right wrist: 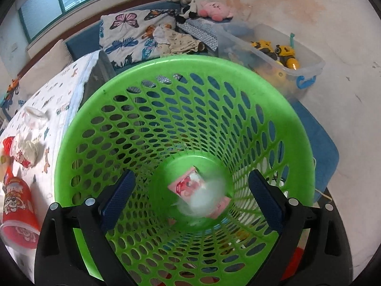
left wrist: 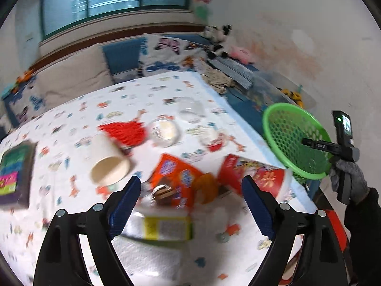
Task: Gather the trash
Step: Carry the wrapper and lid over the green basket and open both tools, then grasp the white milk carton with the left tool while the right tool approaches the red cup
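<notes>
Trash [right wrist: 198, 191] in green basket [right wrist: 181, 69] motion-blurred, unidentifiable; left gripper [left wrist: 190, 188], right gripper [right wrist: 190, 183] spread.

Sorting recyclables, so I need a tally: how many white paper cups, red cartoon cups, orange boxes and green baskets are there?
White paper cup: 1
Red cartoon cup: 1
Orange box: 1
Green basket: 1
Total: 4
</notes>
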The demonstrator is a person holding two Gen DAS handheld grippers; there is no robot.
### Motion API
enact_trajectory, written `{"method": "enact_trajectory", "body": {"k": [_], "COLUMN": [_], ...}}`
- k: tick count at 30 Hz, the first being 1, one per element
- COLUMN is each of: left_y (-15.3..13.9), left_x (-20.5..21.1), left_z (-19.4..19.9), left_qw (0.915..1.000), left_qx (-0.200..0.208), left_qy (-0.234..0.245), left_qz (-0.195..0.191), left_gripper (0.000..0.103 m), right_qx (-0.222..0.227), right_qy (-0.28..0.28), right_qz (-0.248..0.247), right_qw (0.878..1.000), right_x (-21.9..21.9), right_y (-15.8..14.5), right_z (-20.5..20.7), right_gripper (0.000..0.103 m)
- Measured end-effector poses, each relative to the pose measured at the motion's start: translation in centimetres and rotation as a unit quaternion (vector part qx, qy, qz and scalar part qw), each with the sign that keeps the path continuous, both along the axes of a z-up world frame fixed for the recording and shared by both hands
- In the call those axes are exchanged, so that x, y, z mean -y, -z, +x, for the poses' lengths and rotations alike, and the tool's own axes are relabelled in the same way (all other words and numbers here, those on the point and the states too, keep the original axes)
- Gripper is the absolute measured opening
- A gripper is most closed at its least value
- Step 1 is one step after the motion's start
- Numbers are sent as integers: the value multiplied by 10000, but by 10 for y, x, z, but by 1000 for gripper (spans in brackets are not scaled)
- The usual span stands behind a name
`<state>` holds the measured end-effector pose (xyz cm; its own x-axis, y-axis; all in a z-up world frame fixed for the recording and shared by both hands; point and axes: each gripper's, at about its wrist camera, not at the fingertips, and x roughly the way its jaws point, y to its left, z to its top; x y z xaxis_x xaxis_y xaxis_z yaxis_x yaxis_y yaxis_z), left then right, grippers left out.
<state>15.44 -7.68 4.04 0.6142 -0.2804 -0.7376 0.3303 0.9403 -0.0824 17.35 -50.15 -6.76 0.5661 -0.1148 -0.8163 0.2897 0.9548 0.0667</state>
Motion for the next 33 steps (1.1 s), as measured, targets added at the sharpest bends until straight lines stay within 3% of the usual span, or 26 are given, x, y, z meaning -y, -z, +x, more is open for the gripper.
{"method": "enact_trajectory", "body": {"k": [9, 15, 21, 24, 28, 33], "left_y": [11, 31, 57, 64, 73, 80], "left_x": [-40, -37, -35, -30, -28, -26], "left_z": [-40, -72, -79, -78, -71, -63], "left_qw": [9983, 9970, 9915, 9850, 9755, 9577], "left_qx": [177, 174, -43, 66, -78, -175], "left_qy": [-545, -678, -1264, -1665, -2181, -2865], "left_qz": [123, 343, 318, 459, 279, 207], "left_gripper": [85, 86, 87, 87, 89, 91], "right_qx": [664, 1041, 1303, 1359, 1355, 1326], "right_qy": [-340, -966, -1514, -1787, -2047, -2230], "right_qz": [251, 354, 607, 661, 697, 843], "right_qw": [9969, 9892, 9780, 9722, 9669, 9621], "right_x": [-28, -63, -94, -111, -127, -135], "right_y": [-35, -53, -59, -59, -54, -46], "right_z": [-37, -62, -82, -88, -90, -89], "right_gripper": [95, 95, 95, 95, 95, 95]}}
